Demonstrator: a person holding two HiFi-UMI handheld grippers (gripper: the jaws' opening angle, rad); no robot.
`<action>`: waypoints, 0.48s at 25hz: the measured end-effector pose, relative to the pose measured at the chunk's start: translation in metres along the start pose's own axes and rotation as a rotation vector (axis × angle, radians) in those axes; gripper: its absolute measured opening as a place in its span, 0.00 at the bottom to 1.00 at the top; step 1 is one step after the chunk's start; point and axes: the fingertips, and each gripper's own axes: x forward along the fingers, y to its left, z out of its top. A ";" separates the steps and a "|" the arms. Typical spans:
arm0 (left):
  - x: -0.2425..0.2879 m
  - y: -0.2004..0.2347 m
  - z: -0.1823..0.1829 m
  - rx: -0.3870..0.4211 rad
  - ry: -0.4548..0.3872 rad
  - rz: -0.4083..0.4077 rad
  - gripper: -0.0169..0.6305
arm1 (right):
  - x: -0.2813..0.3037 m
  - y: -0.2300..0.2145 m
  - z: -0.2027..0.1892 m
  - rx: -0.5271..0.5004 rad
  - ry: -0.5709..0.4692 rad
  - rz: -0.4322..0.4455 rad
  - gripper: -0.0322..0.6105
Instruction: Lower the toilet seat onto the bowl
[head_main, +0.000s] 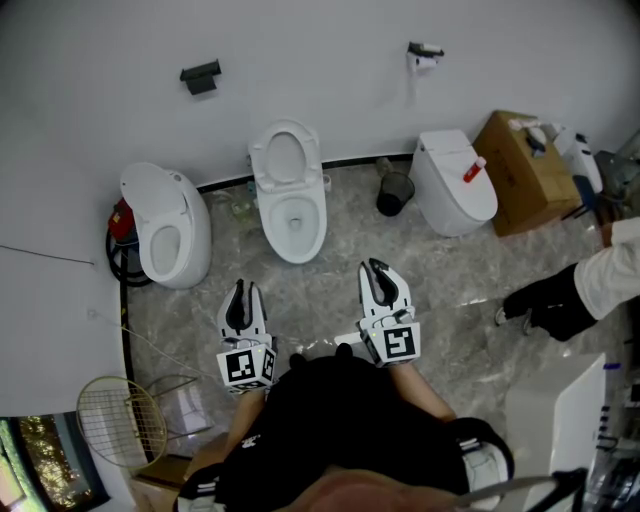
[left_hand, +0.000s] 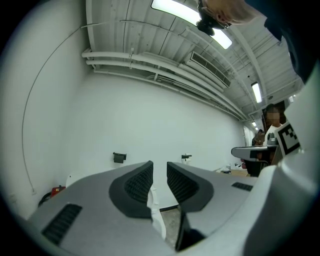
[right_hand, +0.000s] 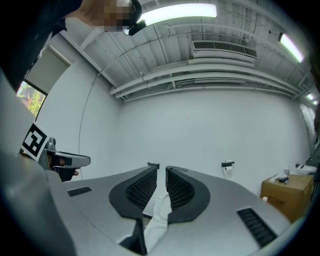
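- white oval plastic toilet seat (head_main: 285, 158) stands raised against the wall, over the white ceramic bowl (head_main: 320, 228), well ahead of both grippers
- left gripper (head_main: 241, 292), right gripper (head_main: 378, 270): jaws slightly parted, nothing held
- best: catch the seat's top rim, ease it down slowly

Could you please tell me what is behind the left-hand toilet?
A red object and a black coiled hose peek out between the toilet and the wall; the toilet covers the rest of them.
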 end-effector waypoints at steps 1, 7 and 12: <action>0.000 -0.001 0.000 0.001 -0.001 -0.002 0.17 | 0.000 0.000 0.000 -0.001 0.002 -0.001 0.15; 0.001 -0.003 -0.001 0.016 -0.005 -0.011 0.28 | 0.000 -0.003 -0.003 -0.010 0.012 -0.006 0.26; 0.001 -0.003 0.002 0.028 -0.005 -0.014 0.42 | 0.001 -0.005 -0.006 -0.014 0.023 -0.016 0.38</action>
